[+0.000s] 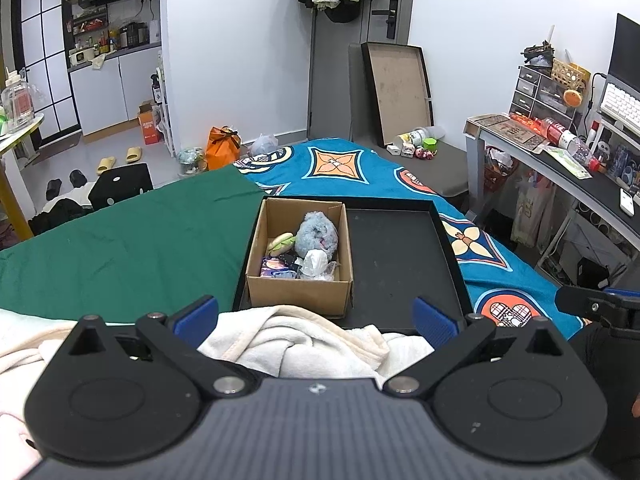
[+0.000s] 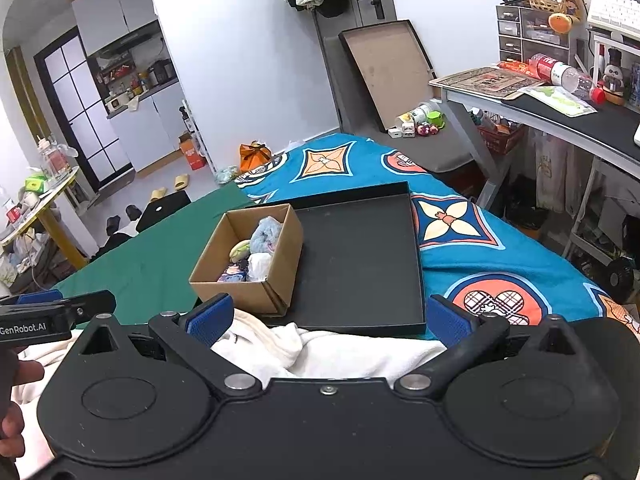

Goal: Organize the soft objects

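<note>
Cream blanket (image 1: 304,340) lies bunched between the wide-open, empty jaws of the left gripper (image 1: 316,316) and the right gripper (image 2: 328,316). Beyond them the cardboard box (image 1: 298,292) could be dragged off its black tray (image 1: 400,264) if lifted folds snag it.

"GenRobot.AI" in white on the left hand-held gripper (image 2: 56,312)
</note>
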Motion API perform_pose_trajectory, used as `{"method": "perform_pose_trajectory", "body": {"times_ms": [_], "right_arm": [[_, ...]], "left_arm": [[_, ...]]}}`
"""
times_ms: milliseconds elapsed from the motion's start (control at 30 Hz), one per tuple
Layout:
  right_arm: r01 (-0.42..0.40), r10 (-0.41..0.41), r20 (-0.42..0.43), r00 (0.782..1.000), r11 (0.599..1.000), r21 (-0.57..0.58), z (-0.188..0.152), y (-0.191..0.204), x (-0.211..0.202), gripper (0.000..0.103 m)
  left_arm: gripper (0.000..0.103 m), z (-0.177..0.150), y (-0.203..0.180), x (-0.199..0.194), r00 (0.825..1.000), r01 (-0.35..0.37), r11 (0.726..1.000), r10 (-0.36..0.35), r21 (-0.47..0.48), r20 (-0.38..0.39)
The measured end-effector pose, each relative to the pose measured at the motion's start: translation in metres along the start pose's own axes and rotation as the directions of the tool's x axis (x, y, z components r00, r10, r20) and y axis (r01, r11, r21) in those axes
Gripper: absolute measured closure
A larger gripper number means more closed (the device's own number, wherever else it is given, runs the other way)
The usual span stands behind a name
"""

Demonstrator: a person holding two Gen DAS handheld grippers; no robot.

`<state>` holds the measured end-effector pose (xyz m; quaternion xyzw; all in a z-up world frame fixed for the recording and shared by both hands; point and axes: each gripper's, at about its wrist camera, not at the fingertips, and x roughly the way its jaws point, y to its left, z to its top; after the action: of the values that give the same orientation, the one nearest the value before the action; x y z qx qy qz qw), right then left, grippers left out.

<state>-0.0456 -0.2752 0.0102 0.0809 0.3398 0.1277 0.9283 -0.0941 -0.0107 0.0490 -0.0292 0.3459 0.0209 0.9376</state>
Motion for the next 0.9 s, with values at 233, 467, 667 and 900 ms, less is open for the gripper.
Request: {"method": "perform_pose_trajectory", "body": {"times_ms": [233,467,667,900], "right_arm": [[-0.001,0.001,-0.001,1.000,1.000,-0.002,-0.0008,0.0000,-0.0004,0.000],[0.001,-0.001,-0.001,1.000,1.000,0.001,-0.0009,0.0014,-0.0004,0.000],[0.000,0.000,0.007,1.000,1.000,-0.001,-0.0003,0.0000,-0.0009,0.000],[-0.007,0.007,0.004,1.000,1.000,0.004,-0.0013,-0.0022,0.0003,0.000]], "left_arm": [[0.000,-0.0006,0.0011,0.0006,1.000,0.000,1.000,0.000,-0.007,-0.002],[0.000,-0.0014,0.0012,0.0007,1.000,0.001,1.000,-0.001,-0.004,-0.003],[0.001,-0.0024,-0.0015,-0.0007,1.000,-0.001,1.000,0.001,0.007,0.004],[0.000,-0.0001,-0.0042,-0.0001,1.000,-0.006,1.000,0.006,0.018,0.002]]}}
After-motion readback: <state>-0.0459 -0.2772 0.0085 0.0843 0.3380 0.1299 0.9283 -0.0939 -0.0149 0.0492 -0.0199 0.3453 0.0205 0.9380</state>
